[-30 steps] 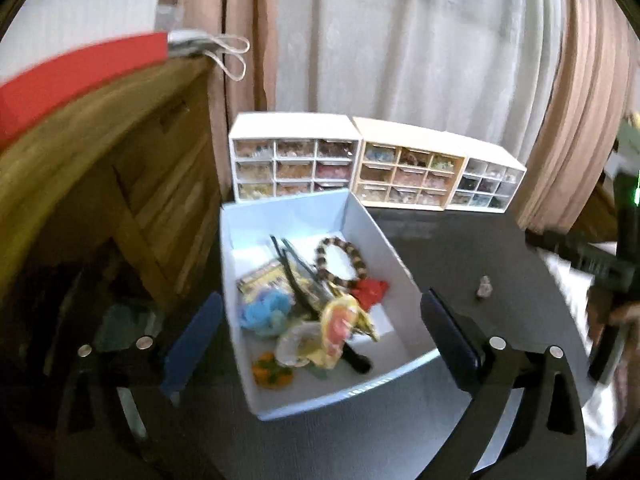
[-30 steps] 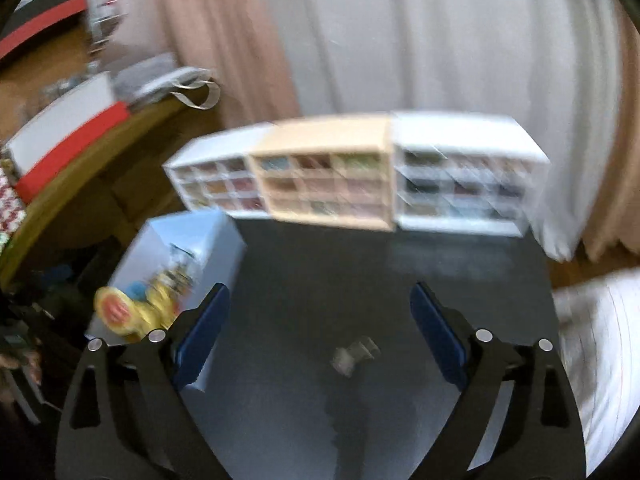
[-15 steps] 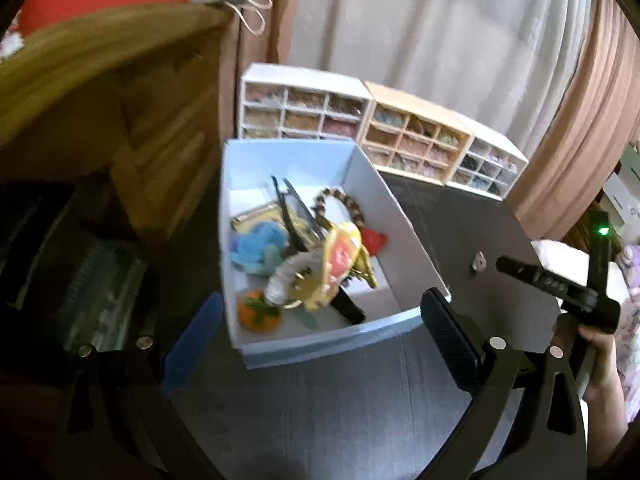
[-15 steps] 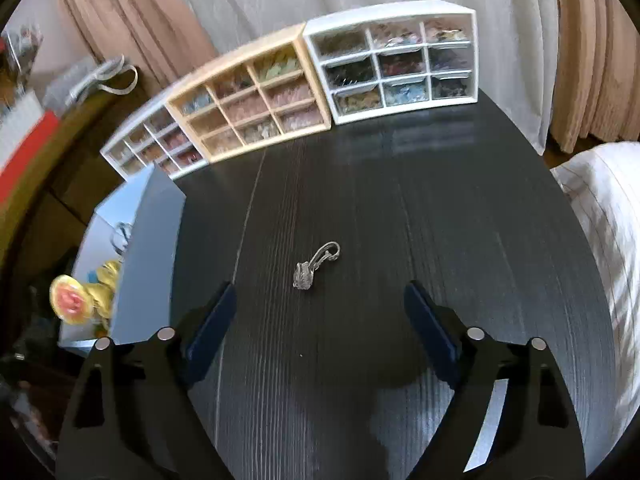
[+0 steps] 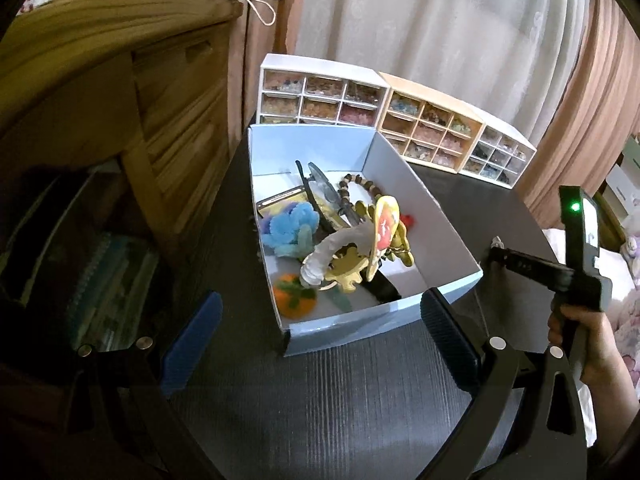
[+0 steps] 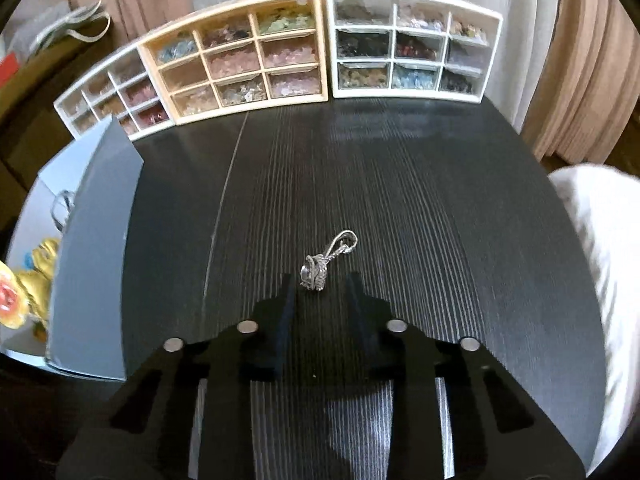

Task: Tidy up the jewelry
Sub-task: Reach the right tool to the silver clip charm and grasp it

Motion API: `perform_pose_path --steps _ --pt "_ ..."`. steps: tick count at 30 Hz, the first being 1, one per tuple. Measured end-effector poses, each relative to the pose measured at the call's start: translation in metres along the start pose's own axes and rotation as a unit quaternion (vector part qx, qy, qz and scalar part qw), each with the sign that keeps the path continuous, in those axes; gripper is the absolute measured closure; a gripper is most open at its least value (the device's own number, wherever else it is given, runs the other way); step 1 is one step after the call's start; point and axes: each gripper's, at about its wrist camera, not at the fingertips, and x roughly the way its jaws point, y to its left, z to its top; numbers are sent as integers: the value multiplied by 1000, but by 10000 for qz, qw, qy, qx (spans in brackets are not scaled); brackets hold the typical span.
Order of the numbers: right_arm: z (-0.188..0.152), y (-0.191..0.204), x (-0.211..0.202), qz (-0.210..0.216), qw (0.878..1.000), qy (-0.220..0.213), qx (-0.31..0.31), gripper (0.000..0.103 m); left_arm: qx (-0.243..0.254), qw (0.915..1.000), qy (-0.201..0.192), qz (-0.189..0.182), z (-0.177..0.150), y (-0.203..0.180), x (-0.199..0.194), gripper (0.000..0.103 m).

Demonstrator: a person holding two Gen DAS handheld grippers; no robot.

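Room: pale curtains hang behind a dark wood-grain surface (image 6: 400, 184), with a wooden dresser (image 5: 132, 92) beside its left edge.
Step in hand: picking up the silver pendant (image 6: 320, 266), as I judge it; the pendant lies loose near the middle of the surface.
Right claw (image 6: 320, 292): my fingers are narrowed but apart, flanking the pendant's near end; I cannot tell whether they touch it.
Left claw (image 5: 320, 332): spread wide, holding nothing, hovering before the blue box (image 5: 360, 324).
Next move: probably lowering a little, centring on the pendant's body and closing gently, since a small thing on a flat surface may skid out.
Blue box: open-topped, at the surface's left edge, holding a beaded bracelet (image 5: 360, 186), a blue fuzzy piece (image 5: 290, 228), an orange felt fruit (image 5: 294, 300), a gold-and-red ornament (image 5: 384, 232) and other tangled pieces.
Drawer cabinets: white (image 5: 320, 92), cream (image 6: 244, 60) and white (image 6: 412, 44) stand touching along the far edge, their small clear drawers filled with what look like beads.
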Motion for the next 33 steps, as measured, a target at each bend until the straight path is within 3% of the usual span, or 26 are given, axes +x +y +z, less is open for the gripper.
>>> perform_pose_path --steps 3,7,22,33 --pt "0 6 1 -9 10000 -58 -73 87 6 10000 8 -8 1 3 0 4" --pt "3 6 3 9 10000 -79 -50 87 137 9998 -152 -45 -1 3 -2 4" --pt "0 4 0 153 9996 -250 -46 88 303 9991 -116 268 -6 -10 -12 4" --pt "-3 6 -15 824 9961 -301 12 89 237 9981 -39 564 -20 -22 -29 4"
